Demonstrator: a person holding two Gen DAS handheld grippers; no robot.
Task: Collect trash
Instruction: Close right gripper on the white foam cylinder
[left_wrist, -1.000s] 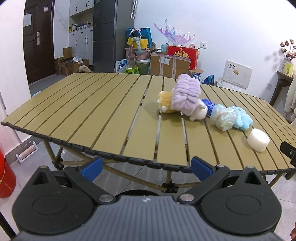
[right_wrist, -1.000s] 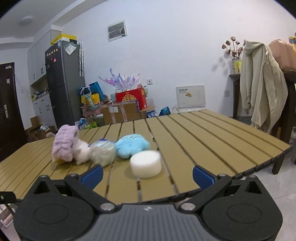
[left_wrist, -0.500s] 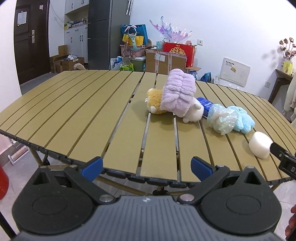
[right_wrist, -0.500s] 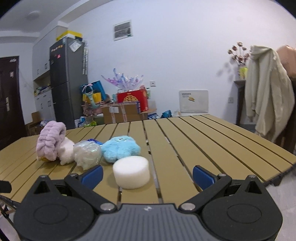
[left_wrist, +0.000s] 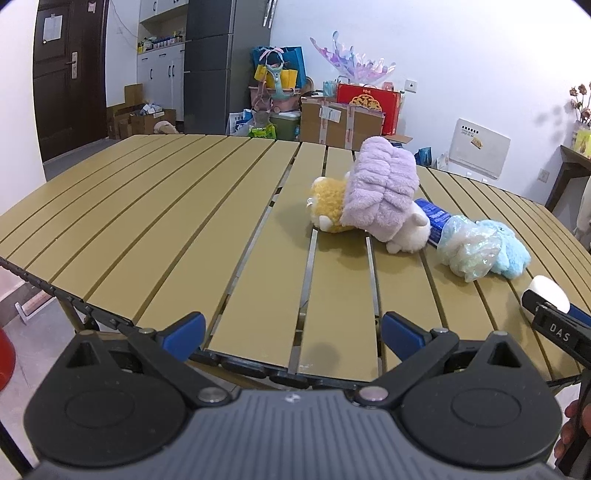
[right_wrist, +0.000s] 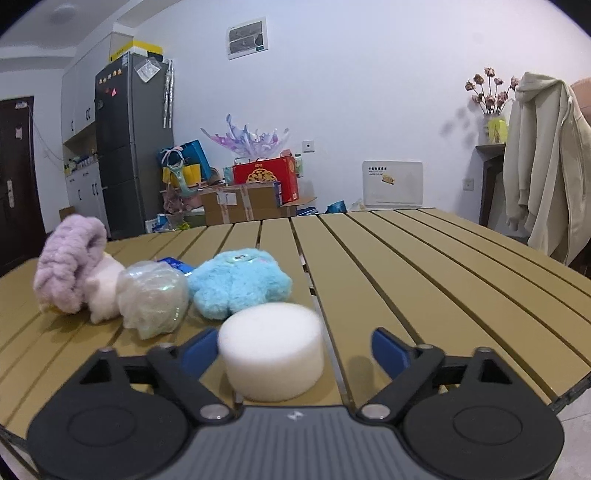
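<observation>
A white foam puck (right_wrist: 272, 352) lies on the slatted tan table (right_wrist: 424, 280), between the open fingers of my right gripper (right_wrist: 295, 347), closer to the left finger. Behind it lie a crumpled clear plastic bag (right_wrist: 153, 297), a blue wrapper (right_wrist: 173, 264), a blue plush (right_wrist: 240, 282), a white plush and a purple fluffy band (right_wrist: 68, 258). My left gripper (left_wrist: 293, 330) is open and empty over the table's near edge. In its view I see the plastic bag (left_wrist: 467, 249), the purple band (left_wrist: 380, 186), the puck (left_wrist: 548, 293) and the right gripper (left_wrist: 561, 332).
A yellow plush (left_wrist: 328, 206) lies beside the purple band. Behind the table stand a fridge (right_wrist: 133, 147), cardboard boxes (right_wrist: 240, 203) and gift bags. A beige coat (right_wrist: 546, 166) hangs at the right. A red object (left_wrist: 5, 363) stands on the floor at the left.
Both grippers have moved forward towards the table. The right gripper has closed in on the foam puck, which now sits between its fingers. The left gripper has reached the table's edge.
</observation>
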